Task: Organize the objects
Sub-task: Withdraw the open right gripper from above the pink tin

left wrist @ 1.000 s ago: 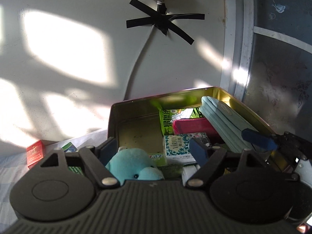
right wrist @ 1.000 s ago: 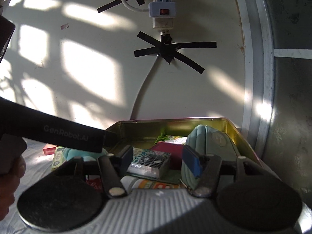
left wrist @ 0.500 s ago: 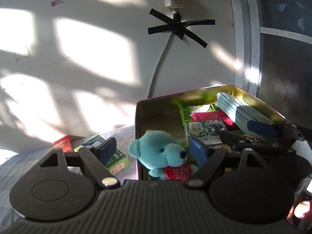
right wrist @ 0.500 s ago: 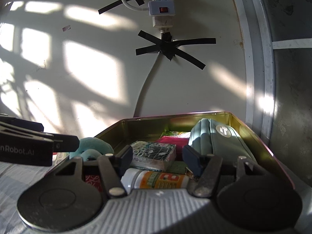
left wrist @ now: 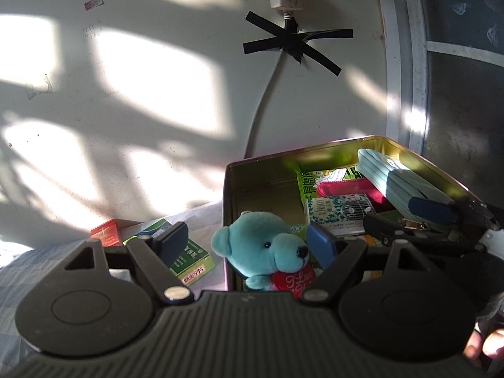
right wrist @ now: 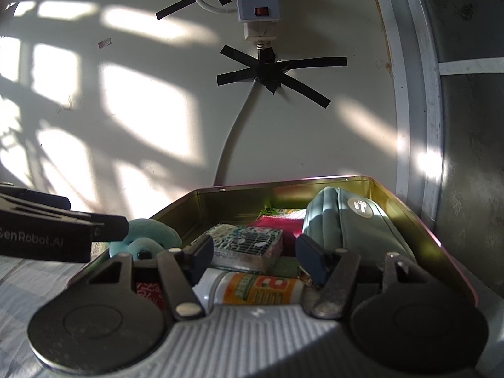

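We held the left gripper [left wrist: 247, 245] spread wide, its blue pads either side of the teal bear [left wrist: 264, 249] without touching it; the bear sat upright in the near left corner of the gold tin [left wrist: 330, 146]. Our right gripper [right wrist: 252, 252] was also spread, hovering over the orange-labelled bottle [right wrist: 252, 289] lying in the tin, near the patterned box [right wrist: 247, 247] and teal pouch [right wrist: 352, 230]. A green box [left wrist: 189, 263] lay outside on the cloth.

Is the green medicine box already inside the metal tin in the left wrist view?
No, the green medicine box lies on the cloth outside the metal tin, left of its wall, beside a red box.
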### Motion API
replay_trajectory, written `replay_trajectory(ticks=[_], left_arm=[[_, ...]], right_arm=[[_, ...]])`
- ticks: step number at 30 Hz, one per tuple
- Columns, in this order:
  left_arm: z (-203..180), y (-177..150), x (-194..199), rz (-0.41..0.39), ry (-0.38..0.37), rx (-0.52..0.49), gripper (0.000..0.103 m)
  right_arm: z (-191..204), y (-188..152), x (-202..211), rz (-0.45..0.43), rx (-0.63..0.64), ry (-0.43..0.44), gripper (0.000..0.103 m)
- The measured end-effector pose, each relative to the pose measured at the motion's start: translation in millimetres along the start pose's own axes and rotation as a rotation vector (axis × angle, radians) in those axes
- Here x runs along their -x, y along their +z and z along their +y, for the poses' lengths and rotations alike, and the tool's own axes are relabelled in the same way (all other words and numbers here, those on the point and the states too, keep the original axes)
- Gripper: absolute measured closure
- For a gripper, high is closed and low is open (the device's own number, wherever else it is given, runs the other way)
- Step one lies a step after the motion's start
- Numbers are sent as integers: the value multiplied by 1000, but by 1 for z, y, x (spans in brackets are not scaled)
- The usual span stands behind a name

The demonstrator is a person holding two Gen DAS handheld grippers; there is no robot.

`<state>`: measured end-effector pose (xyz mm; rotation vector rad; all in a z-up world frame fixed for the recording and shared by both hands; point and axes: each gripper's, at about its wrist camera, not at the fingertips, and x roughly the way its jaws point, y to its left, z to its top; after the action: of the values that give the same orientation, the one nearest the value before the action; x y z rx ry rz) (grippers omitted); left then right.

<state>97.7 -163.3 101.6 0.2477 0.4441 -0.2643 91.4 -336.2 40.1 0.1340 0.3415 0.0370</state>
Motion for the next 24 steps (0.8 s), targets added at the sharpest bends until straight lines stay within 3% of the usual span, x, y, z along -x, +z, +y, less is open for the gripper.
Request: replay_trajectory(ticks=[10,16,24], left_arm=[[17,-1,9,-12,0,32,19],[68,-16,22,-2,94,110,19],[140,-57,40,40,273,205,17]], right_arm=[[13,10,11,-16,33,-15,40],[50,22,20,30,104,-54,24],[95,29,28,64,154,-93,22]])
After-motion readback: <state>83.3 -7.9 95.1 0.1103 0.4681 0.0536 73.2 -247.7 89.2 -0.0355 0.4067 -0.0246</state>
